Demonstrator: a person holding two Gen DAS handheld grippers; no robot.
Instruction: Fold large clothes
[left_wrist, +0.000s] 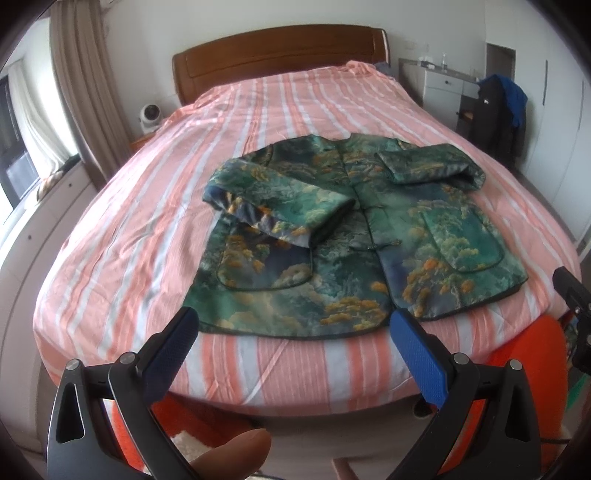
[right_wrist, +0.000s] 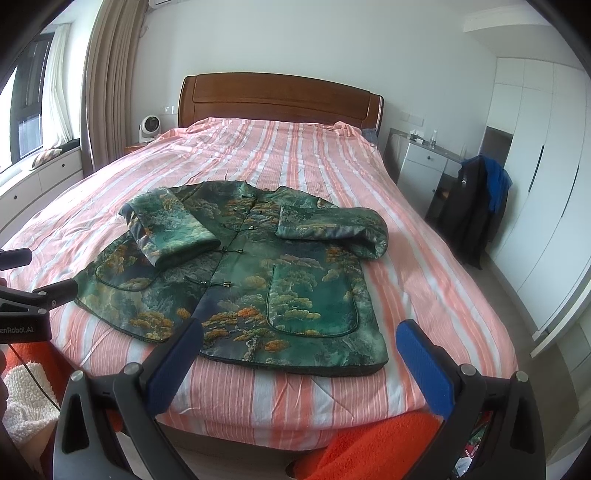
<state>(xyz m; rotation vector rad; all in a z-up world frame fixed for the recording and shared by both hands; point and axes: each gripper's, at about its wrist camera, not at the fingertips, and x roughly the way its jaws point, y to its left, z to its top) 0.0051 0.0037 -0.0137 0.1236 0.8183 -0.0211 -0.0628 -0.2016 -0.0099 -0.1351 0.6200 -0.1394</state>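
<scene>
A: How are the fingers of the left gripper (left_wrist: 293, 326) set?

B: They are spread wide and released; nothing is held between the blue pads (left_wrist: 417, 354). They are poised above the near edge of the bed (left_wrist: 122, 229), apart from the cloth.

A: And the right gripper (right_wrist: 299, 339)?

B: Its fingers are likewise parted and empty, held over the near edge of the bed, just short of the garment's hem.

A: Where is the jacket (left_wrist: 347, 236) found?

B: It is laid flat, front up, on the near half of the striped pink bedspread (right_wrist: 295, 155). Its front is fastened with small toggles. The left sleeve (left_wrist: 280, 206) is folded inward across the chest, and the right sleeve (left_wrist: 432, 166) is folded inward near the collar. Two patch pockets are seen on the lower front.

A: What is seen beyond?

B: A wooden headboard (right_wrist: 280, 99) is seen at the far end, a small white fan (right_wrist: 149, 127) at far left, and dark and blue clothes (right_wrist: 476, 199) draped by a white desk (right_wrist: 424, 166) at far right.
</scene>
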